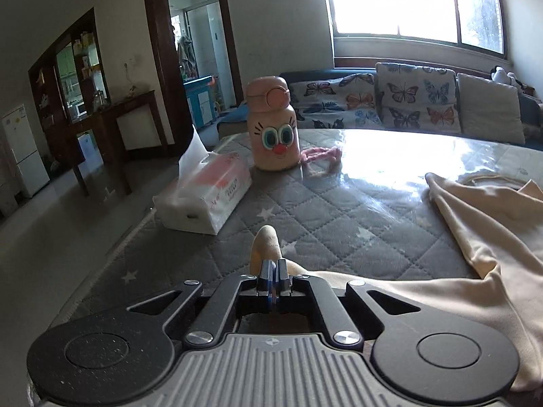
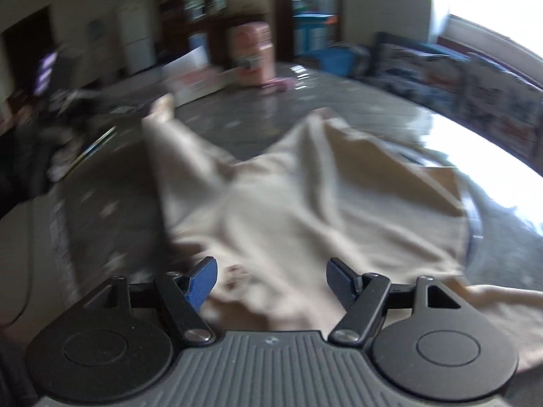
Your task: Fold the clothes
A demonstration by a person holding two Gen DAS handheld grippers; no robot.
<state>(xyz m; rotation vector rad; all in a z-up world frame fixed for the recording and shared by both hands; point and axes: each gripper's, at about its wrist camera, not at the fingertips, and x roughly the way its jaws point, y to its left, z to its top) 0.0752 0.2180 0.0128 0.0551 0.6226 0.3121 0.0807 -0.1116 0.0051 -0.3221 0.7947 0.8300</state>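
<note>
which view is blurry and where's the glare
Right wrist view is motion-blurred: the cream garment and pink bottle smear. Left wrist view is sharp, with window glare blowing out the table cover.

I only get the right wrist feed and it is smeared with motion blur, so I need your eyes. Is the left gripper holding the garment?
Observer: Yes. The left gripper has its jaws shut on a fold of the cream garment, and a tip of cloth pokes up past them.
Operator: What is the pink blur at the far end of the table?
Observer: A pink bottle with a cartoon face, standing upright.
Operator: And the white shape beside it?
Observer: A tissue pack with a tissue sticking up, lying on the quilted table cover apart from the garment.
Operator: My right gripper looks open?
Observer: Yes, jaws wide apart above the cloth.
</note>
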